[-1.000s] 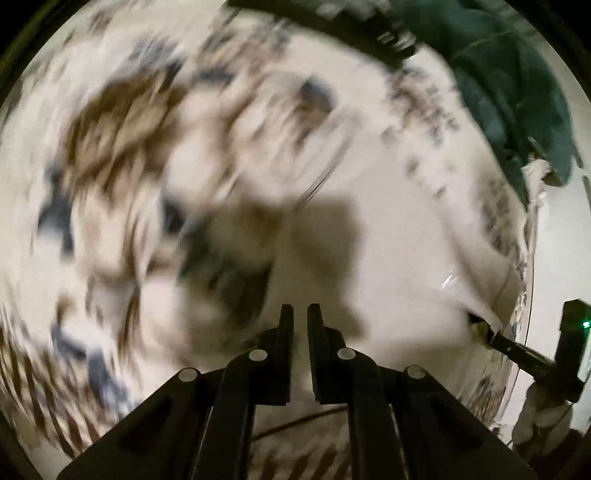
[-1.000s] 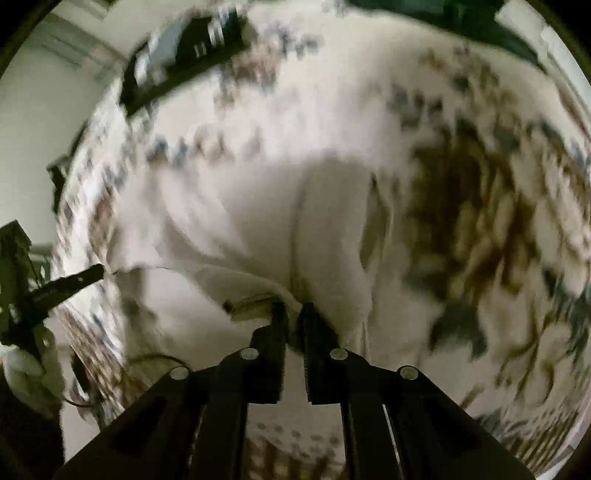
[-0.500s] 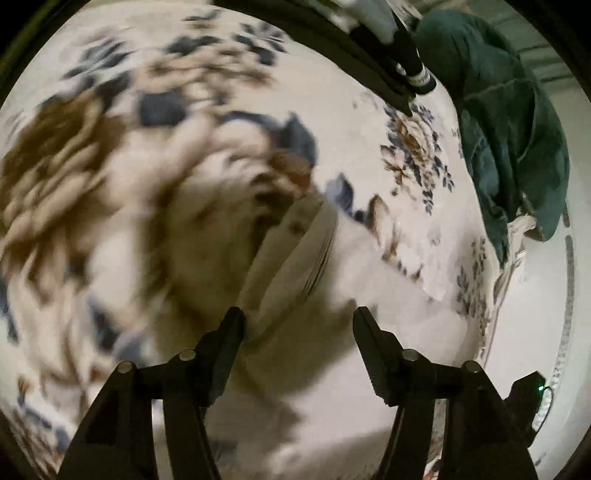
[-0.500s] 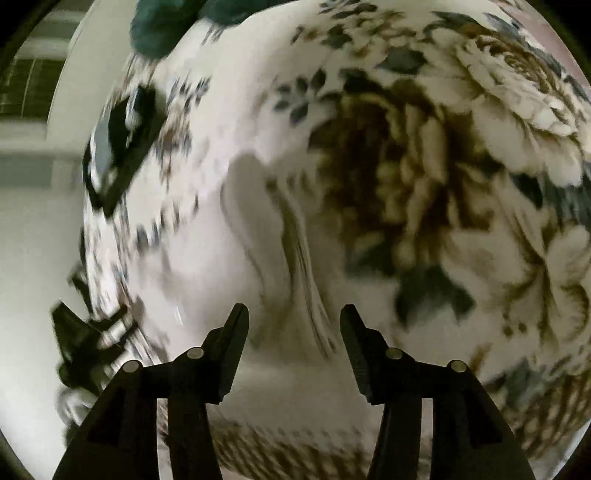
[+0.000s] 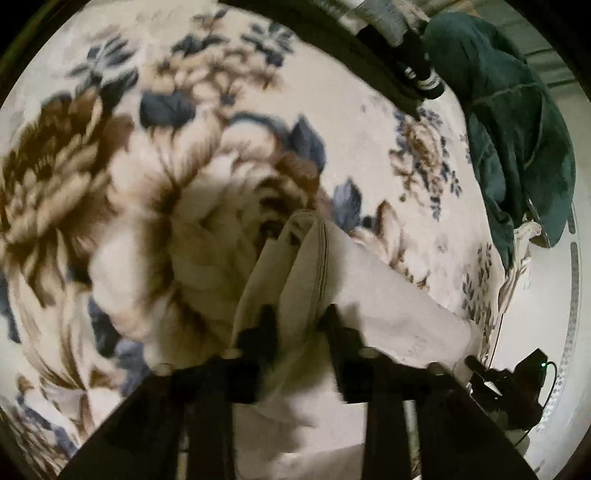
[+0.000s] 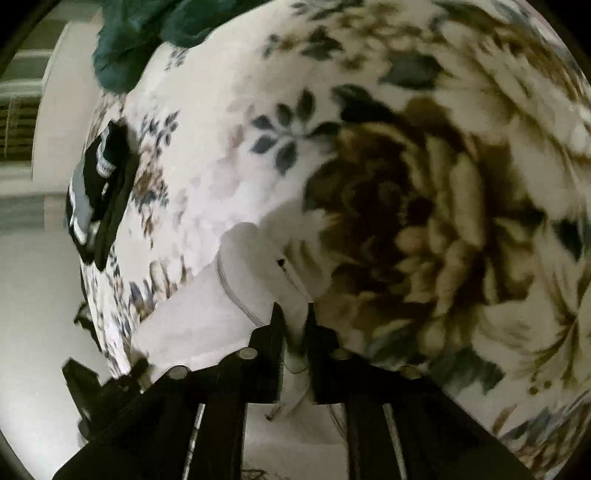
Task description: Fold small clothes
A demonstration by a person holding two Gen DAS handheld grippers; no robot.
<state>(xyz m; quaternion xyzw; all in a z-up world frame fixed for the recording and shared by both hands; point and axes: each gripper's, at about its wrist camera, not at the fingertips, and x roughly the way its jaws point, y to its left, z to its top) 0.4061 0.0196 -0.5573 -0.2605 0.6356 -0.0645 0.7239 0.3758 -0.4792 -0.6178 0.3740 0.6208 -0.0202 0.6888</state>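
Observation:
A small white garment [image 5: 369,295] lies on a floral blanket [image 5: 110,184]. In the left wrist view my left gripper [image 5: 299,321] straddles a folded hem of the garment, its jaws partly closed with a gap and cloth between them. In the right wrist view my right gripper [image 6: 295,317] has its jaws nearly together, pinching a stitched edge of the white garment [image 6: 207,314]. The other gripper shows at the lower right of the left view [image 5: 509,380] and the lower left of the right view [image 6: 99,384].
A dark green garment [image 5: 517,129] is heaped at the blanket's far edge; it also shows in the right wrist view [image 6: 147,29]. A black and grey folded item [image 6: 96,192] lies on the blanket's edge. Pale floor [image 6: 33,332] lies beyond the blanket [image 6: 406,221].
Both grippers opened half a second ago and have closed again on new edges of the white garment. The right one is nearly shut; the left one is still narrowing.

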